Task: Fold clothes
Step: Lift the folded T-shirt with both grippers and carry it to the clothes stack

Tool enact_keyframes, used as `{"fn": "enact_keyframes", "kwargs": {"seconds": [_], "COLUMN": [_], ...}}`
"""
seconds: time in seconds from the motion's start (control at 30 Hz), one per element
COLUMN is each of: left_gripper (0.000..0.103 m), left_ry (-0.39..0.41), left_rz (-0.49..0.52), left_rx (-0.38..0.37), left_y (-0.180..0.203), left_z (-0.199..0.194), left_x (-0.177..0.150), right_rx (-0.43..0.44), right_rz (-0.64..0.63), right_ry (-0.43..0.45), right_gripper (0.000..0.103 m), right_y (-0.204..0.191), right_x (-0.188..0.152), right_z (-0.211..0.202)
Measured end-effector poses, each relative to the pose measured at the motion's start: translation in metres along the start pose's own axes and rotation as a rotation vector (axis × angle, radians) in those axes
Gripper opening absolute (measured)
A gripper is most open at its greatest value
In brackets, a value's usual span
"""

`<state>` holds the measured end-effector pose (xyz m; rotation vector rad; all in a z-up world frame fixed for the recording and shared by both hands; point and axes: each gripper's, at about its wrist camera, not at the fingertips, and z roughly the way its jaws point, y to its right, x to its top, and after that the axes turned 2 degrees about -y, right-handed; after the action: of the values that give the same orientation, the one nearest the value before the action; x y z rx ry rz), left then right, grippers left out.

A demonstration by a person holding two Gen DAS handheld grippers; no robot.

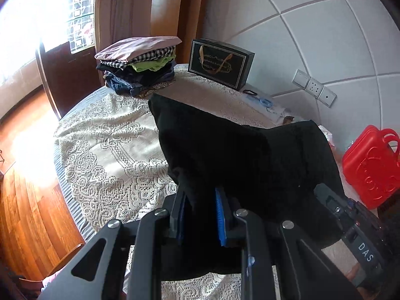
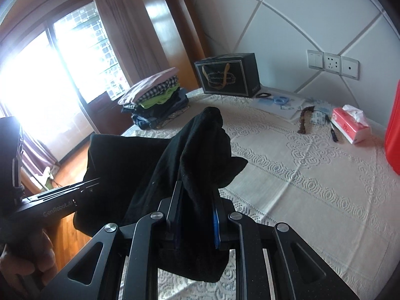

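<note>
A black garment (image 1: 245, 155) hangs lifted above the lace-covered table (image 1: 110, 150), held by both grippers. My left gripper (image 1: 200, 200) is shut on its near left edge, with cloth bunched between the blue pads. My right gripper (image 2: 197, 200) is shut on the garment (image 2: 200, 145), which rises in a bunched peak above the fingers and drapes left. The right gripper's body shows in the left wrist view (image 1: 355, 230) at the right. The left gripper's body shows in the right wrist view (image 2: 55, 200) at the left.
A stack of folded clothes (image 1: 140, 65) sits at the far table edge, also in the right wrist view (image 2: 157, 97). A black gift box (image 2: 227, 75), scissors (image 2: 277, 100), a tissue pack (image 2: 350, 122) and a red case (image 1: 370, 165) lie along the wall. Wooden floor (image 1: 30, 200) lies left.
</note>
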<state>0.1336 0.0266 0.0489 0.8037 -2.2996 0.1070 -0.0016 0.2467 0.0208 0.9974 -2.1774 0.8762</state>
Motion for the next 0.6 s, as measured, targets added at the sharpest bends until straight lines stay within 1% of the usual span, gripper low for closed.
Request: {"fn": "enact_keyframes", "kwargs": {"seconds": [0.17, 0.3, 0.43, 0.53, 0.6], "left_gripper": [0.019, 0.019, 0.019, 0.019, 0.019], "left_ry": [0.022, 0.035, 0.026, 0.023, 0.022], "left_rz": [0.04, 0.073, 0.099, 0.124, 0.152], "left_rx": [-0.011, -0.038, -0.073, -0.113, -0.14], "left_y": [0.012, 0.009, -0.004, -0.023, -0.038], "left_z": [-0.023, -0.019, -0.004, 0.017, 0.031], "left_x": [0.002, 0.011, 0.022, 0.035, 0.051], "right_rx": [0.01, -0.012, -0.045, -0.079, -0.103], "right_rz": [0.016, 0.036, 0.043, 0.044, 0.051], "right_ry": [0.043, 0.083, 0.1, 0.088, 0.09], "right_gripper": [0.018, 0.018, 0.018, 0.018, 0.018], "right_y": [-0.004, -0.009, -0.019, -0.033, -0.043], "right_x": [-0.002, 0.0, 0.005, 0.011, 0.018], "right_z": [-0.03, -0.043, -0.035, -0.016, 0.0]}}
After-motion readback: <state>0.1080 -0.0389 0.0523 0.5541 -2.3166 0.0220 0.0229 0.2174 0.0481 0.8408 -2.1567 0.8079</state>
